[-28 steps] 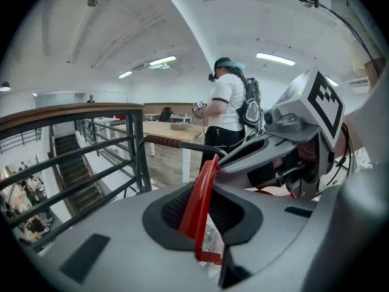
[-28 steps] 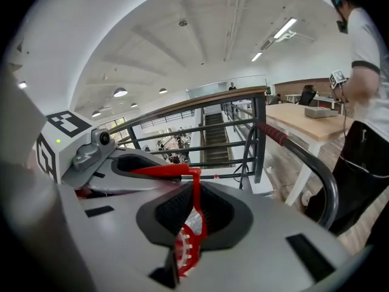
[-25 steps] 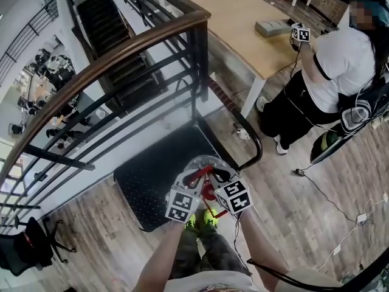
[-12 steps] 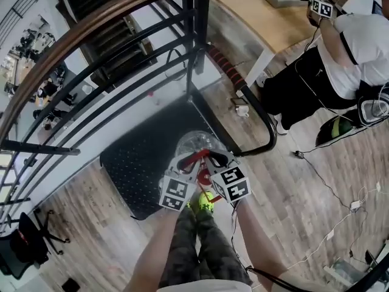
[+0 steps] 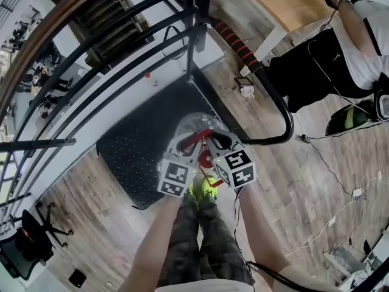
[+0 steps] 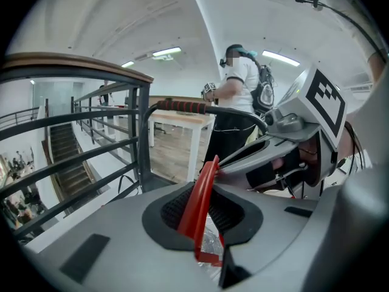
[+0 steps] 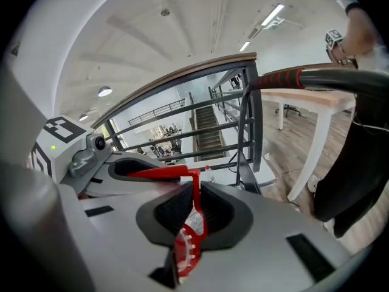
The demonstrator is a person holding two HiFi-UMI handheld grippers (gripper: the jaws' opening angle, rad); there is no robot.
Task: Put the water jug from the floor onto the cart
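A clear water jug [image 5: 193, 128] with a red handle [image 5: 196, 141] hangs over the black deck of the cart [image 5: 137, 154]. Both grippers are shut on that handle from opposite sides. My left gripper [image 5: 188, 146] holds its left end and my right gripper [image 5: 211, 142] holds its right end. In the left gripper view the red handle [image 6: 202, 204] stands clamped between the pads of my left gripper [image 6: 203, 219], and the other gripper shows just beyond. The right gripper view has the red handle [image 7: 193, 221] pinched in my right gripper [image 7: 189, 227]. Whether the jug's base touches the deck is hidden.
The cart's push bar [image 5: 281, 111] with a red grip [image 5: 234, 41] curves round the right of the jug. A dark railing [image 5: 121, 17] and a stairwell lie beyond the cart. Another person [image 5: 340, 47] stands at the upper right by a wooden table. Cables [image 5: 340, 181] trail over the floor on the right.
Both grippers have sunk together with the jug toward the cart's deck. The grip on the red handle is the same.
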